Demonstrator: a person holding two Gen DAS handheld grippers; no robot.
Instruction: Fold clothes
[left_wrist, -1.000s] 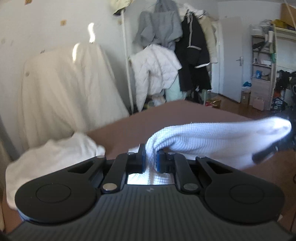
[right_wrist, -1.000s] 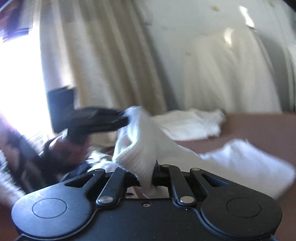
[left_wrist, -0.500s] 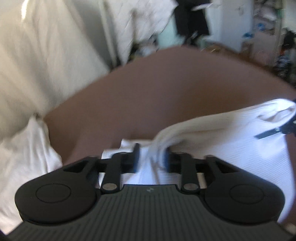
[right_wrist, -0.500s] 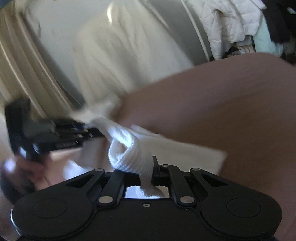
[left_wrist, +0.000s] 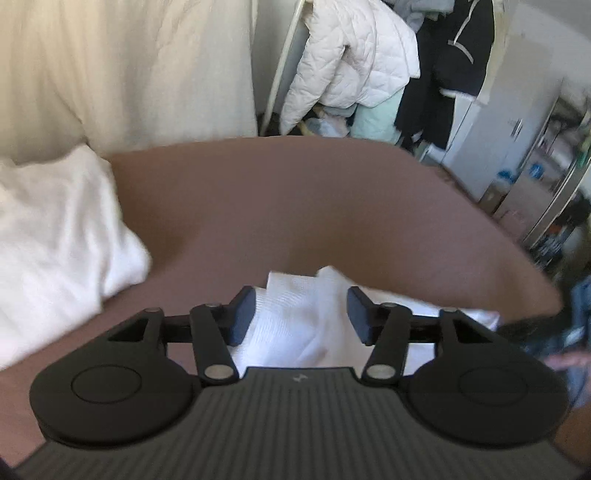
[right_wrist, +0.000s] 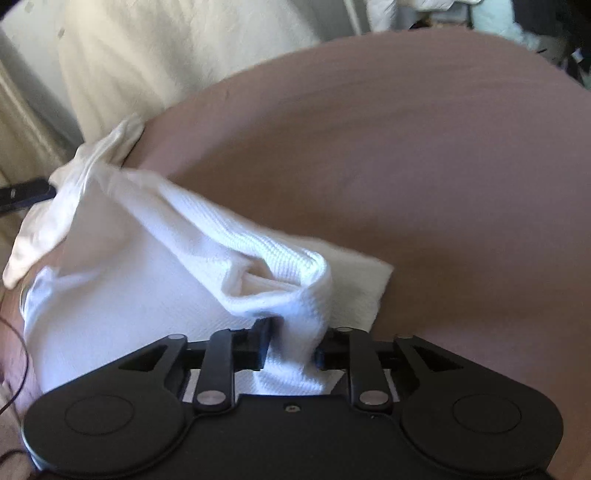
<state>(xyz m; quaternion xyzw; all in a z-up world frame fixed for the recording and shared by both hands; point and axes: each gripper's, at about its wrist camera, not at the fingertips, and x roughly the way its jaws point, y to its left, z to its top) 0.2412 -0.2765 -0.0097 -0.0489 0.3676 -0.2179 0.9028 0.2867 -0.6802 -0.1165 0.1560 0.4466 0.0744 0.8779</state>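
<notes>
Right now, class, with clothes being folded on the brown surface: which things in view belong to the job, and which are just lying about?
Part of the job:
- white ribbed knit garment on the brown surface
- left gripper, jaws opening, garment lying between
- right gripper, jaws opening, fabric fold between

Lying about:
- crumpled white cloth pile
- white quilted jacket, hanging
- dark coat, hanging

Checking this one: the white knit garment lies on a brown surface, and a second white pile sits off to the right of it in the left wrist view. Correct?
Not quite. In the left wrist view the second white pile sits to the left of the white knit garment, not the right. The rest holds: the garment lies on the brown surface.
</notes>
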